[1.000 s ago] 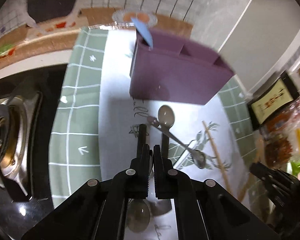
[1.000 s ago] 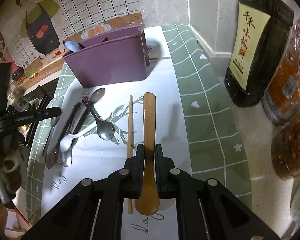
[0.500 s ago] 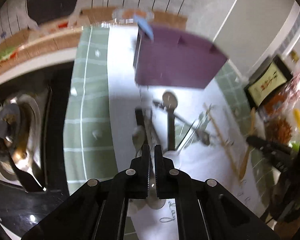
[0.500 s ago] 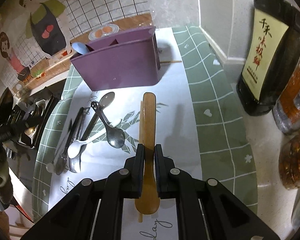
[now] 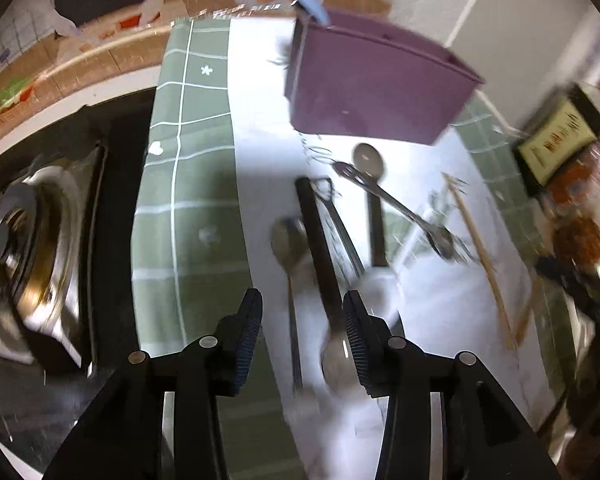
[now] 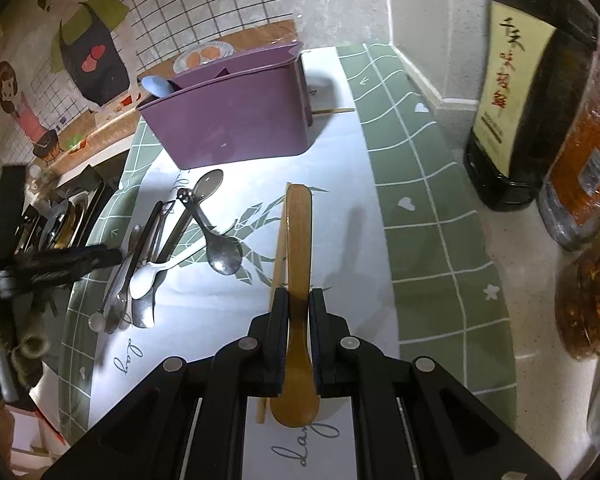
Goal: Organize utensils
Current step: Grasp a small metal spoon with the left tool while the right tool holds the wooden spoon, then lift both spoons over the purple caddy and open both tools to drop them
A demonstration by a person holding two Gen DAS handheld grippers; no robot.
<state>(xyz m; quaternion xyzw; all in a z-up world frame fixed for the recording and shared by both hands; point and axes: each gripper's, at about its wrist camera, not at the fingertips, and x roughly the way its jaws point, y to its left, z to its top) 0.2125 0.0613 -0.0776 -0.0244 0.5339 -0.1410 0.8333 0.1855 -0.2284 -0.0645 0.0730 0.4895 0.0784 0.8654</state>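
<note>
Left gripper: jaws just been opening, now parted over a blurred cluster of spoons, gripping nothing | Right gripper: closed on wooden spoon, a chopstick just left of it | Purple utensil holder: well ahead of both grippers on the mat

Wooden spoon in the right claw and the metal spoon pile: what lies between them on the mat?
One wooden chopstick, close beside the wooden spoon. Between it and the nearest metal spoon the mat is bare. The right wrist view shows this.
</note>
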